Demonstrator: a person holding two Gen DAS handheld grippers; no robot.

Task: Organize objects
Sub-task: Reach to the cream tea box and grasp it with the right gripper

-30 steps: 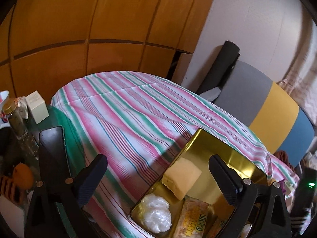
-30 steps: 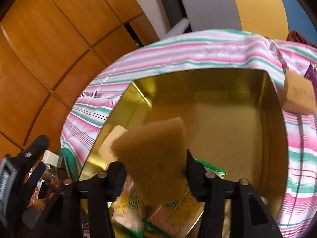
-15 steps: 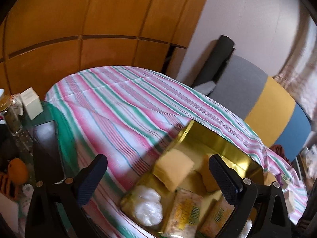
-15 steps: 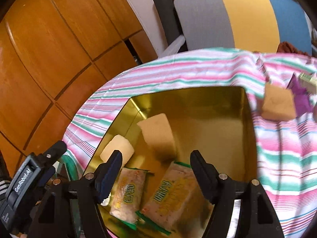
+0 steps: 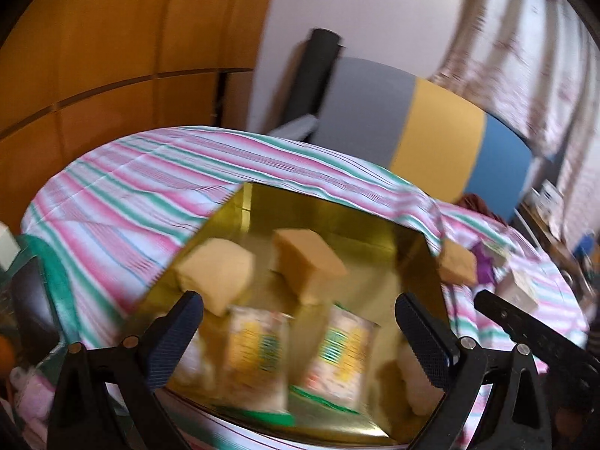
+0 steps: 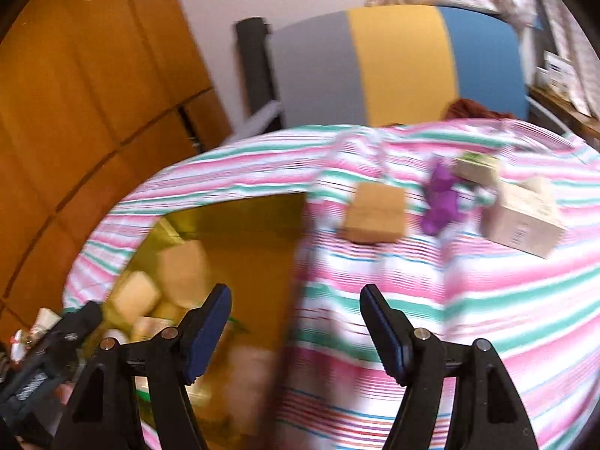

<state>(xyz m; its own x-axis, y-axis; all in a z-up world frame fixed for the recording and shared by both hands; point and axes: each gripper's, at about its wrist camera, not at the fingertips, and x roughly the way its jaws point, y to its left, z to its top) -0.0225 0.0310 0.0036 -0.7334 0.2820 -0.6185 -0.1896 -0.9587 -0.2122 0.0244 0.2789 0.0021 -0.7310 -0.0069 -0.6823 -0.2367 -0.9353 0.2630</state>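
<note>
A gold tin [image 5: 337, 221] sits on the striped tablecloth. It holds a pale sponge [image 5: 217, 275], a tan sponge [image 5: 307, 258] and two snack packets [image 5: 258, 352]. My left gripper [image 5: 298, 332] is open and empty above the tin's near side. My right gripper [image 6: 294, 324] is open and empty over the tin's right rim [image 6: 300, 232]. On the cloth to the right lie a tan sponge [image 6: 375, 212], a purple wrapper [image 6: 442, 197], a small green-topped box [image 6: 478, 167] and a beige box [image 6: 523, 215]. Both views are blurred.
A grey, yellow and blue chair back [image 6: 397, 63] stands behind the table. Wooden wall panels [image 5: 112, 37] are at the left. Small items crowd the table's left edge [image 5: 22, 281]. The right gripper's body [image 5: 536, 333] shows in the left wrist view.
My right gripper let go of the tan sponge into the tin, opened, and swung right towards the loose items. My left gripper moved right, over the tin.
</note>
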